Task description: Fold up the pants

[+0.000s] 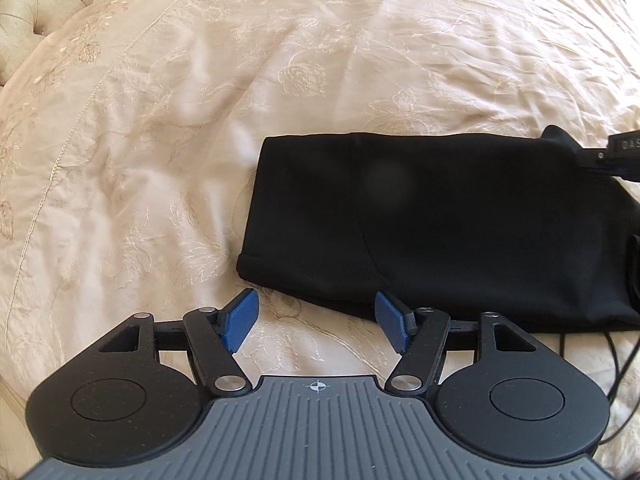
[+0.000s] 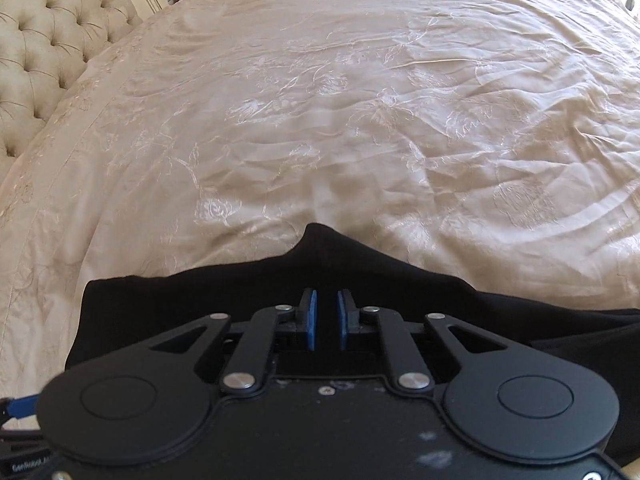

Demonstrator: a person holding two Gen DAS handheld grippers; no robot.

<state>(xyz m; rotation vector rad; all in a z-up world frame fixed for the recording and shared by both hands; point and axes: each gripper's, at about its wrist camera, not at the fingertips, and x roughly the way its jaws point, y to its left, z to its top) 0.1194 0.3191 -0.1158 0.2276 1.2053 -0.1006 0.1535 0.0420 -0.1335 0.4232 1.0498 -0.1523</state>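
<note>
A wide bed [image 2: 360, 100] fills both views, covered by a cream bedspread [image 1: 160, 140] with pale embroidered flowers and many soft creases. At its far left end stands a tufted, buttoned headboard [image 2: 48, 48] in a similar beige, and beyond it a few small things on a side table are too blurred to tell.

The black pants [image 1: 440, 220] lie on the bedspread, folded into a flat, roughly rectangular bundle. In the left wrist view the bundle sits right of centre, its near long edge running just ahead of the left gripper [image 1: 316, 322], and its right end reaching the picture's edge. In the right wrist view the same dark cloth spreads under and ahead of the right gripper [image 2: 326, 318], with one small peak of fabric raised against the cream cover.

The left gripper hangs over the bedspread with its blue fingers [image 1: 240, 324] spread wide and nothing between them; its right-hand finger overlaps the near edge of the pants in the picture.

The right gripper's blue fingers [image 2: 311, 318] stand nearly closed, with a narrow gap between them over the black cloth. Whether they pinch a fold of the pants cannot be told, since dark fabric and dark gripper run together there.

A thin black cable [image 1: 616, 360] trails over the bedspread at the right.
</note>
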